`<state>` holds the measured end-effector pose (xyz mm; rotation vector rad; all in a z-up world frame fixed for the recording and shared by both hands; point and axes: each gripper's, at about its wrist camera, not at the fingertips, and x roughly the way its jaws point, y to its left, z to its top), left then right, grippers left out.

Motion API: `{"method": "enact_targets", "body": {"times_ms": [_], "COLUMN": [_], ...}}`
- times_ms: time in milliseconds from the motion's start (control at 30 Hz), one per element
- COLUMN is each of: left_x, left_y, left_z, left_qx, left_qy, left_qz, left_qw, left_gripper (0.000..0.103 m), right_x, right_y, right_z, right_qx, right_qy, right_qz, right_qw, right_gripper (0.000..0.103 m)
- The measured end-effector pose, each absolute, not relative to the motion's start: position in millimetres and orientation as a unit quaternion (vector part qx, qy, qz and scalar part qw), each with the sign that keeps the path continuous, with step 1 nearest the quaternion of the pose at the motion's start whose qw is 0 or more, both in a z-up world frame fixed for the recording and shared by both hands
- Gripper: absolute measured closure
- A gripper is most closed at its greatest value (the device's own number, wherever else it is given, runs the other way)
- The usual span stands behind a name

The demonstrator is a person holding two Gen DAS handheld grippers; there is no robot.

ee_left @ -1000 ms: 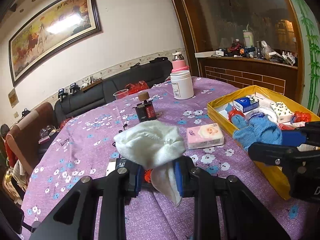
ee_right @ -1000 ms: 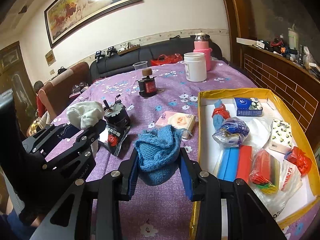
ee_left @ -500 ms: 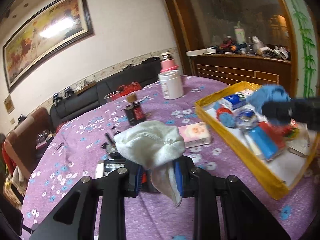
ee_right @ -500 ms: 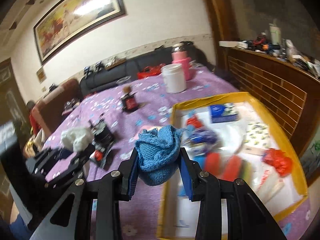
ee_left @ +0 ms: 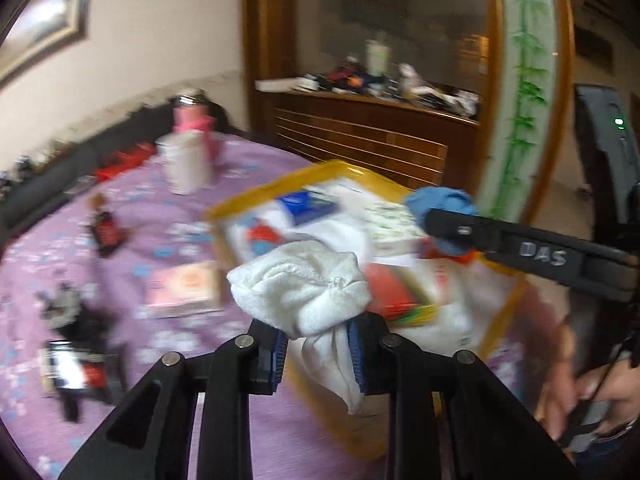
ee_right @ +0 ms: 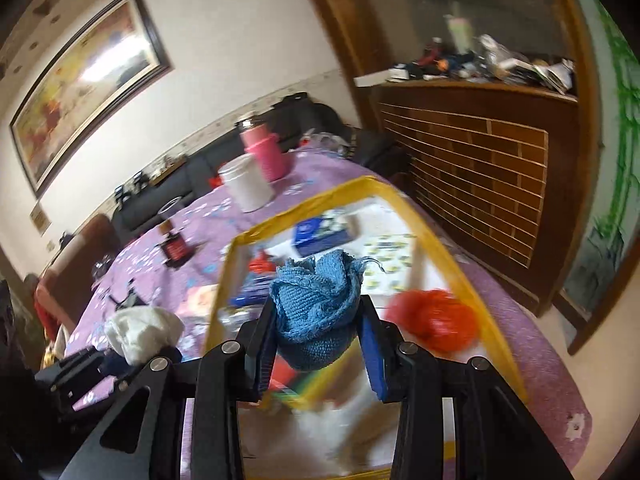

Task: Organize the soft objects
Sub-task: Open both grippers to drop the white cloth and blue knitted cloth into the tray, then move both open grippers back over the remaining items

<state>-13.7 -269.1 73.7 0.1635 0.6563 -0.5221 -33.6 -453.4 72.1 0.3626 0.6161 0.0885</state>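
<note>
My left gripper [ee_left: 318, 350] is shut on a white towel [ee_left: 304, 288] and holds it in the air over the near left edge of the yellow tray [ee_left: 260, 194]. My right gripper [ee_right: 318, 354] is shut on a blue knitted cloth [ee_right: 316, 300] and holds it above the yellow tray [ee_right: 452, 264]. The right gripper [ee_left: 444, 228] with the blue cloth [ee_left: 440, 200] also shows in the left wrist view, over the tray's right side. The left gripper with the white towel [ee_right: 140, 330] shows at the lower left of the right wrist view.
The tray holds a blue box [ee_right: 320, 234], a patterned tissue pack [ee_right: 390, 262], a red bag [ee_right: 436, 320] and other small items. On the purple flowered tablecloth [ee_left: 160, 208] stand a white jar [ee_left: 186, 166], a pink bottle [ee_right: 264, 150], a pink tissue pack [ee_left: 184, 288] and small motors [ee_left: 106, 230].
Both grippers have swung to the right with their cloths. The right gripper has moved from the table over into the tray area, and the left gripper has followed to the tray's edge.
</note>
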Motion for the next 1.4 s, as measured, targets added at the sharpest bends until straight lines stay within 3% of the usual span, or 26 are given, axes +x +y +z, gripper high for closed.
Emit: {"method": "enact_targets", "body": {"times_ms": [267, 400, 567, 600, 700, 900, 1400], "left_x": [-1.1, -0.7, -8.9, -11.0, -16.9, -18.2, -24.6], "left_y": [-304.1, -299.8, -297.3, -296.5, -296.4, -292.1, -233.2], "left_z": [34.4, 34.3, 39.7, 41.4, 45.3, 49.6, 73.2], "left_qx": [0.069, 0.062, 0.072, 0.074, 0.080, 0.069, 0.029], "left_qy": [0.376, 0.369, 0.349, 0.343, 0.328, 0.326, 0.346], "left_qz": [-0.315, -0.320, -0.320, -0.319, -0.320, -0.320, -0.251], "left_qw": [0.868, 0.870, 0.878, 0.881, 0.885, 0.887, 0.904], "left_gripper": [0.078, 0.070, 0.031, 0.030, 0.029, 0.026, 0.025], "right_x": [-22.1, -11.0, -8.1, -8.9, -11.7, -28.5, -51.3], "right_y": [-463.1, -456.3, -451.6, -451.3, -453.6, -460.5, -429.4], "right_z": [47.5, 35.9, 33.8, 34.0, 38.0, 58.9, 82.4], "right_qx": [0.185, 0.185, 0.175, 0.176, 0.180, 0.189, 0.168], "right_qy": [0.331, 0.345, 0.348, 0.348, 0.344, 0.310, 0.293], "right_qz": [0.039, 0.044, 0.043, 0.044, 0.043, 0.039, 0.082], "right_qw": [0.924, 0.919, 0.920, 0.920, 0.920, 0.931, 0.938], "right_gripper": [0.062, 0.062, 0.060, 0.057, 0.046, 0.039, 0.035]}}
